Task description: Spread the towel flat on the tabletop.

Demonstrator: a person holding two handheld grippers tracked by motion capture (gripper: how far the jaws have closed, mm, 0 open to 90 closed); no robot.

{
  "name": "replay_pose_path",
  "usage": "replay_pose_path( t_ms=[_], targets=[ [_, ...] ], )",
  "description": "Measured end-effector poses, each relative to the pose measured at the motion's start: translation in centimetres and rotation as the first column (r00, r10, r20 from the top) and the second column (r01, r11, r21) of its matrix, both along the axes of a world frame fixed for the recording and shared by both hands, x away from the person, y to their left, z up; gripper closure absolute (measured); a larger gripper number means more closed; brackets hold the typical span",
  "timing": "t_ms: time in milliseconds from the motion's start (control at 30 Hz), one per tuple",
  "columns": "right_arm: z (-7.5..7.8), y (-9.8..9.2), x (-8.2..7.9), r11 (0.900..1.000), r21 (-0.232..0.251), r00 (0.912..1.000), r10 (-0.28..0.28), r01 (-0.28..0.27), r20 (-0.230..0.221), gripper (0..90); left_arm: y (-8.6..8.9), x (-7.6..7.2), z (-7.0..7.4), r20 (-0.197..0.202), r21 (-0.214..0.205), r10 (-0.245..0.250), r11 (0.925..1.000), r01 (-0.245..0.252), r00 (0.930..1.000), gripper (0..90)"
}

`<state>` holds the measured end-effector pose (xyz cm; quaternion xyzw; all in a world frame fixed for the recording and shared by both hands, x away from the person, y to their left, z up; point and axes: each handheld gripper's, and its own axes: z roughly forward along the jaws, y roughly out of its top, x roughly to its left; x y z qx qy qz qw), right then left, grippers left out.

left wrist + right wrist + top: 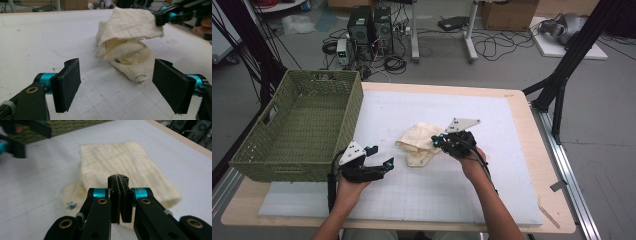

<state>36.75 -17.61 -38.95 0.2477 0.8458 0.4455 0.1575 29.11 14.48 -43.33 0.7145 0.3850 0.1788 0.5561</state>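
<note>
A crumpled cream cloth lies near the middle of the white grid mat. My right gripper is shut on the cloth's right edge and holds that part raised off the mat. In the right gripper view its jaws are pressed together with the cloth spreading out beyond them. My left gripper stands open just left of the cloth, low over the mat. The left gripper view has its pads wide apart, the cloth ahead between them untouched, and the right gripper pinching the lifted flap.
A green woven basket stands at the table's left edge, close behind my left gripper. The wooden table border runs along the right. Computers, cables and black tripod legs are on the floor beyond the table.
</note>
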Motion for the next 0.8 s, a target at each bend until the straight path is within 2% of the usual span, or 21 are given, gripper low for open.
replay_pose_path(
  t_ms=[233,367,500,567,600,700,800],
  targets=[
    [-1.6,1.4,2.8,0.9989,-0.019,0.9988,-0.044,0.043,-0.023,87.7,-0.2,0.1,-0.2,-0.006,-0.002,-0.006,1.0,0.006,1.0,22.9],
    [-2.3,1.6,3.2,0.9962,-0.002,0.9954,-0.087,0.087,-0.04,70.5,-0.1,0.1,-0.2,-0.008,0.002,-0.007,1.0,0.007,0.9999,23.0],
    [-1.5,0.4,2.6,0.9935,0.055,0.9935,-0.096,0.1,-0.06,55.4,-0.1,0.1,-0.3,-0.012,0.001,-0.006,1.0,0.006,0.9999,23.0],
    [-1.2,-0.4,2.2,0.9931,0.064,0.9946,-0.096,0.098,-0.039,52.7,-0.2,0.1,-0.3,-0.01,0.001,-0.007,1.0,0.007,0.9999,23.0],
    [-1.2,-0.8,2.1,0.993,0.053,0.9941,-0.104,0.106,-0.031,51.7,-0.3,0.1,-0.3,-0.012,0.004,-0.008,1.0,0.009,0.9999,23.0],
    [-2.1,-1.9,2.1,0.9893,0.017,0.9885,-0.144,0.145,-0.046,48.1,-0.3,0.0,-0.3,-0.008,0.004,-0.01,0.9999,0.01,0.9999,23.1],
    [-3.4,-2.2,2.6,0.9814,-0.041,0.974,-0.191,0.187,-0.122,42.2,-0.3,0.1,-0.3,-0.01,0.005,-0.011,0.9999,0.011,0.9999,23.1]
  ],
)
